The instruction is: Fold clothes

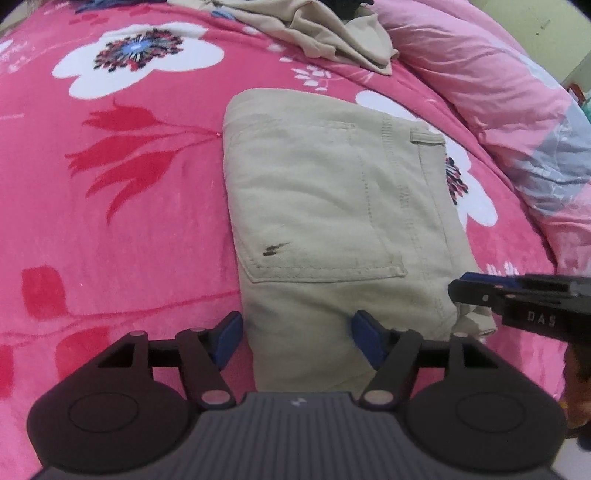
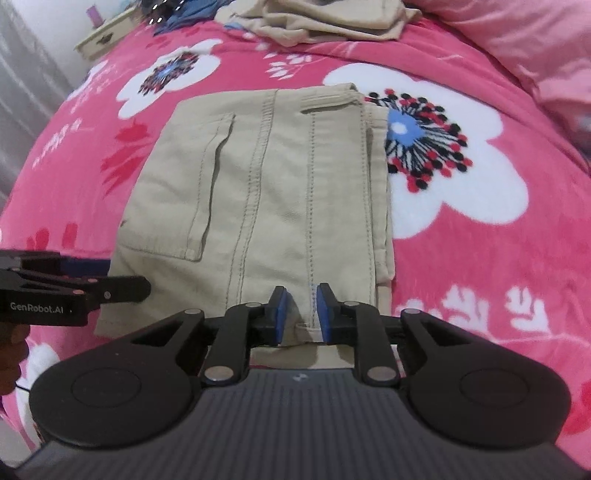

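Folded beige trousers (image 1: 332,206) lie flat on a bed covered by a pink floral blanket (image 1: 110,221), forming a neat rectangle with a back pocket and belt loop facing up. A second beige garment (image 1: 332,33) sits crumpled at the far edge of the bed, well apart from the folded one, with a bit of dark blue cloth (image 2: 184,18) beside it, and a pale pink quilt (image 1: 480,74) is bunched along the right side. That makes two beige garments, one quilt and two grippers. The trousers look like soft, fairly thick cotton twill: light, limp, not slippery, likely to hold a crease but to sag if lifted by one corner, so the thick near hem or the folded side edges seem the best places to take hold. The left gripper (image 1: 291,339) hovers over the near left edge with its blue fingers (image 1: 227,339) spread wide, released, cloth beneath but not pinched. The right gripper (image 2: 300,314) sits at the near hem, its fingers narrowly parted around a seam, apparently not clamping it.
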Action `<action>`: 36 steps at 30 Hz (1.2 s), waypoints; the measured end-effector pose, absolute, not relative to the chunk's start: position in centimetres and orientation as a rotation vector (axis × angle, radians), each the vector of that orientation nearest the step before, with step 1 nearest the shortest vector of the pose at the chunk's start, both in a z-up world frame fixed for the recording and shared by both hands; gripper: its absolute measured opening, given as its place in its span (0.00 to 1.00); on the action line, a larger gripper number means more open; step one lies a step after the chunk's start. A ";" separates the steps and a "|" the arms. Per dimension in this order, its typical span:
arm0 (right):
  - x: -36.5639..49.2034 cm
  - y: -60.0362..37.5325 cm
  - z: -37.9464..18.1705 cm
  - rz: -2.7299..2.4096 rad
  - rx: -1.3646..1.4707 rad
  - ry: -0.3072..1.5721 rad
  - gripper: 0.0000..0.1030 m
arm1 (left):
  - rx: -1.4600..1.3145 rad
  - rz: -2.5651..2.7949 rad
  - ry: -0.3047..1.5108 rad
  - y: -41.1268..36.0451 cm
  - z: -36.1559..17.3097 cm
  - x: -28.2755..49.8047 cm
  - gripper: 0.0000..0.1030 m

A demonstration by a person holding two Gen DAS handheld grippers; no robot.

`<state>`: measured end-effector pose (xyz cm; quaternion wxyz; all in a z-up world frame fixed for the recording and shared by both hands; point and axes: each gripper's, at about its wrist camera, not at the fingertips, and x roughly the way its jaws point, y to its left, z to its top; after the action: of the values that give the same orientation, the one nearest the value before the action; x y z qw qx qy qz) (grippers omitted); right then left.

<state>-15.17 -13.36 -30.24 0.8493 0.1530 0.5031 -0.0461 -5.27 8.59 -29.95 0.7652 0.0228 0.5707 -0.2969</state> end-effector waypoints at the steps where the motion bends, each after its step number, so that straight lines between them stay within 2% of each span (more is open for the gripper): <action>1: -15.4 -13.4 -30.3 -0.101 0.335 1.049 0.17 | 0.042 -0.638 1.251 8.6 -30.0 -5.2 0.66; 8: -15.8 -13.4 -30.2 -0.110 0.342 1.030 0.20 | 0.043 -0.591 1.301 8.0 -29.9 -4.6 0.70; 9: -15.8 -13.4 -30.2 -0.111 0.341 1.030 0.21 | 0.053 -0.582 1.301 7.8 -29.9 -4.6 0.73; 11: -15.9 -13.6 -30.2 -0.115 0.353 1.029 0.30 | 0.076 -0.544 1.293 7.5 -29.7 -4.6 0.78; 13: -16.1 -13.9 -30.4 -0.120 0.368 1.027 0.32 | 0.107 -0.514 1.276 7.0 -29.5 -4.9 0.84; 15: -16.0 -13.8 -30.3 -0.082 0.383 1.033 0.44 | 0.139 -0.499 1.263 6.5 -29.3 -5.2 0.88; 16: -15.9 -13.8 -30.2 -0.056 0.390 1.038 0.66 | 0.155 -0.491 1.257 6.2 -29.2 -5.3 0.89; 17: -15.9 -13.7 -30.2 -0.030 0.397 1.042 0.82 | 0.162 -0.483 1.261 6.0 -29.2 -5.4 0.89; 18: -15.8 -13.6 -30.1 -0.004 0.404 1.047 0.86 | 0.164 -0.473 1.267 5.9 -29.1 -5.4 0.89; 24: -16.0 -13.2 -28.2 0.023 0.382 1.050 0.90 | 0.152 -0.420 1.265 5.9 -28.5 -5.3 0.93; 30: -17.7 -18.7 -25.9 -0.081 0.479 0.888 0.95 | 0.176 -0.351 1.185 6.8 -27.7 -5.1 0.93; 36: -13.4 -24.6 -29.7 0.027 0.696 0.870 0.94 | 0.091 -0.409 1.148 7.2 -27.7 -2.4 0.92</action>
<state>-13.38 -24.62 -29.71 0.8488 0.3304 0.4127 0.0129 -2.41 7.16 -27.68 0.8190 0.0429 0.5389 -0.1922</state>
